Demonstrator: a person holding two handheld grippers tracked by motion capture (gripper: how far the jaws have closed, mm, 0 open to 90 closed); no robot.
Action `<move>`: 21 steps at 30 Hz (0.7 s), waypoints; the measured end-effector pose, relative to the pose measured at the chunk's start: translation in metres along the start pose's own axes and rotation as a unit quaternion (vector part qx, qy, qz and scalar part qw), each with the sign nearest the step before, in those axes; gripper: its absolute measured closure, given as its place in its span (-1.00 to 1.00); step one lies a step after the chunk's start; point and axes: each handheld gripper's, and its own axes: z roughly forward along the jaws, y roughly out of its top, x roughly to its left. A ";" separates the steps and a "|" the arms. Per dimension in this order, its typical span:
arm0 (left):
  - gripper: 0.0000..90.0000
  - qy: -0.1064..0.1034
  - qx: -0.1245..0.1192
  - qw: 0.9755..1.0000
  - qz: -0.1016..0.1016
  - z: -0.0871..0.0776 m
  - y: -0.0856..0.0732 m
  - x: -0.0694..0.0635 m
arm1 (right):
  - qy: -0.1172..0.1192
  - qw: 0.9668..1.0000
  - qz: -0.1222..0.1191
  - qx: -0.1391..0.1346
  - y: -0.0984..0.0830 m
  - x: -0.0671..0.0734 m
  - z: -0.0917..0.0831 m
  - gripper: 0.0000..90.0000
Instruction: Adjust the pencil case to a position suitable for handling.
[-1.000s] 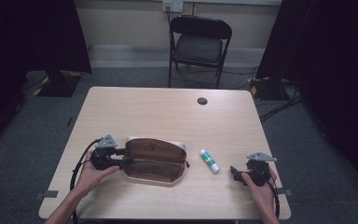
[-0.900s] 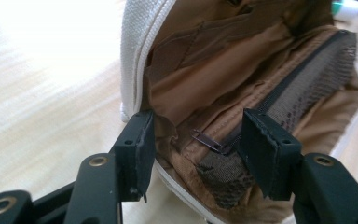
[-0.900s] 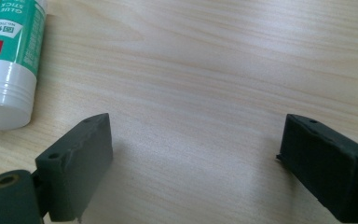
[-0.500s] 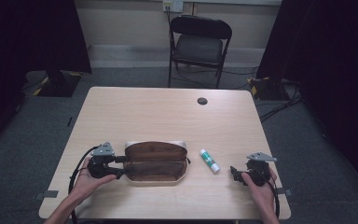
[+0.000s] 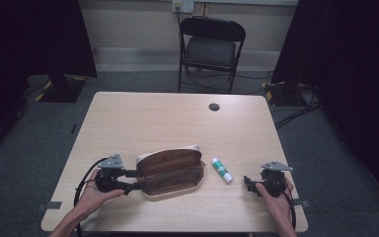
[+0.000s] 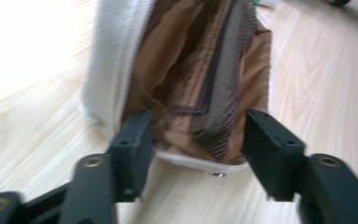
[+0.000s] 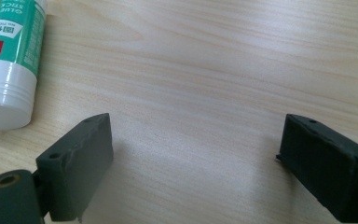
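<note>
Table (image 5: pixel 153 123): light wood grain.
Pouch (image 5: pixel 170 170): brown, white trim, darker brown zip band.
Glue stick (image 5: pixel 221 170): green label, red patch, white cap.
Grippers: black jaws, grey top plates.
Chair (image 5: pixel 211 44): black.

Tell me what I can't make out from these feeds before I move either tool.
- Pencil case interior: the left gripper view is blurred, and in the high view it is too small to tell whether anything lies inside.
- Left tool contact: jaws straddle the case's end; touching or not is unclear.
- Glue stick: its far end is cut off by the right gripper view's top edge.
- Dark round thing on the table's far side: too small to identify.
</note>
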 end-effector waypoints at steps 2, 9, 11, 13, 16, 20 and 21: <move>-0.13 0.006 -0.003 1.000 -0.003 -0.006 -0.002 0.003 | -0.001 1.000 0.002 0.000 0.000 0.001 0.000 -0.80; -0.25 0.071 0.017 0.997 -0.013 -0.013 -0.021 0.022 | 0.011 1.000 -0.007 -0.006 0.001 0.003 0.000 -0.66; -0.46 0.092 0.029 0.995 -0.013 -0.012 -0.030 0.035 | 0.016 1.000 -0.007 -0.002 0.003 0.005 0.000 -0.64; -0.47 0.094 0.034 0.995 -0.017 -0.012 -0.033 0.038 | 0.017 1.000 -0.014 -0.011 0.005 0.008 -0.002 -0.61; -0.51 0.131 0.028 0.991 -0.011 -0.013 -0.036 0.043 | 0.020 0.999 -0.021 -0.024 0.008 0.011 -0.006 -0.52; -0.65 0.149 0.031 0.988 0.005 -0.010 -0.037 0.042 | 0.045 0.998 -0.037 -0.040 0.013 0.022 -0.011 -0.41; -0.65 0.154 0.034 0.987 0.008 -0.009 -0.037 0.041 | 0.050 0.997 -0.040 -0.046 0.015 0.024 -0.013 -0.39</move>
